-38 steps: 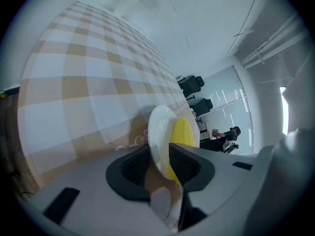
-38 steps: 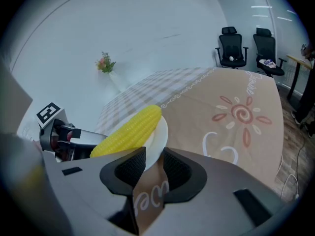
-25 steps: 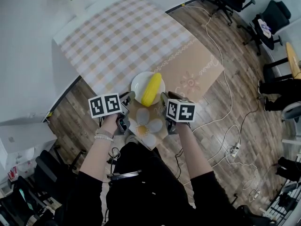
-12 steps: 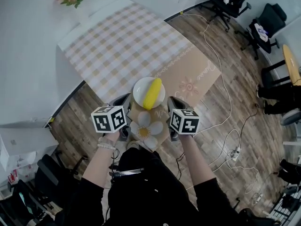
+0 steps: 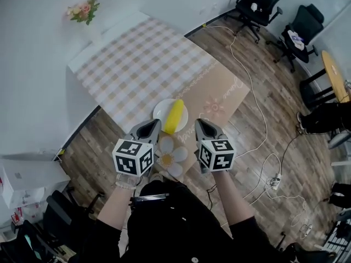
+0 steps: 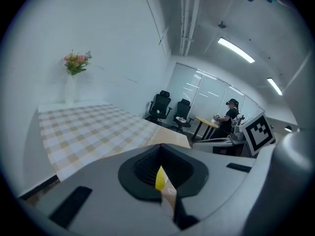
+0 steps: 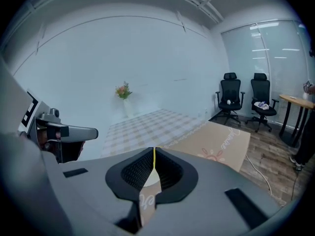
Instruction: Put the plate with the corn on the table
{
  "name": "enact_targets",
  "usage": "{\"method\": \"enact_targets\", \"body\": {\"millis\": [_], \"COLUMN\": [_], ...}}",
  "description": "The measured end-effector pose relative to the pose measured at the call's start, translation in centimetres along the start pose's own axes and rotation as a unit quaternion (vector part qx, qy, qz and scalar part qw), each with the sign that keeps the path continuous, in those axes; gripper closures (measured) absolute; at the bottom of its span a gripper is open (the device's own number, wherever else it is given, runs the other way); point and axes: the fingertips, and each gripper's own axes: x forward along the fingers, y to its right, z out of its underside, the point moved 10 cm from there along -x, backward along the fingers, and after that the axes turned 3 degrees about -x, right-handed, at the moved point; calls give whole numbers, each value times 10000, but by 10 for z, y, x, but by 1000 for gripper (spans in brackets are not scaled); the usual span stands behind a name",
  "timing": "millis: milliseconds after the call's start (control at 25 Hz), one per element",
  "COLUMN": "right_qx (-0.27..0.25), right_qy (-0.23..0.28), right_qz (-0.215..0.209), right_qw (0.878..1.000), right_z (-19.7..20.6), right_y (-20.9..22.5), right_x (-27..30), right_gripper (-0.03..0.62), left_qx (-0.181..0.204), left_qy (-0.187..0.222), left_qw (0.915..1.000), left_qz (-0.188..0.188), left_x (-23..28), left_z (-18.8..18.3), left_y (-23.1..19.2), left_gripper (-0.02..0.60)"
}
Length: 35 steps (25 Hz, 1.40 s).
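Carrying is in hand: left gripper (image 5: 156,124) and right gripper (image 5: 198,123), jaws clamped on the flowered mat (image 5: 171,156) bearing plate (image 5: 161,109) and corn (image 5: 174,116), hold it at the table (image 5: 131,64) edge; next, lower it level onto the table.

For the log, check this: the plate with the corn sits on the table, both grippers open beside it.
Not open: the left gripper and right gripper are shut, as their gripper views show. The plate with the corn sits on the table.

Both arms reach forward, left tool (image 5: 153,125) beside right tool (image 5: 199,123), jaws seemingly pressed together.
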Motion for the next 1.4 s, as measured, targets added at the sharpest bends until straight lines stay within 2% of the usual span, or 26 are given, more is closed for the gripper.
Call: {"method": "enact_targets", "body": {"millis": [440,640,800,960,1040,1160,1400], "right_qx": [-681,-856,-880,-1015,-965,-800,-957], "right_qy": [812,1152,1240,1351,1449,1619,1814], "right_qz": [-44,89,148,211,186,173,133], "right_qw": [9944,9896,9883,9854,9845,9834,9787], "right_z": [-44,-43,-55,-76,-85,-84,-74], "right_y": [-17,-35,-20,2,6,-1,-34], "right_x": [-48,-75,-87,-97,-104,-112,-122], "right_gripper": [548,549,551,551,551,551,551], "left_qx": [894,1145,1473,1430,1525,1730,1855], "left_qy": [385,634,767,900,897,883,981], "left_qw": [9952,9913,9861,9856,9841,9807,9776], "left_qz": [96,116,81,109,131,204,187], "left_x": [-28,-59,-54,-47,-49,-59,-88], "left_z": [-30,-36,-57,-77,-83,-77,-56], "left_y": [41,47,63,80,88,89,78], "left_gripper": [569,569,569,569,569,569,569]}}
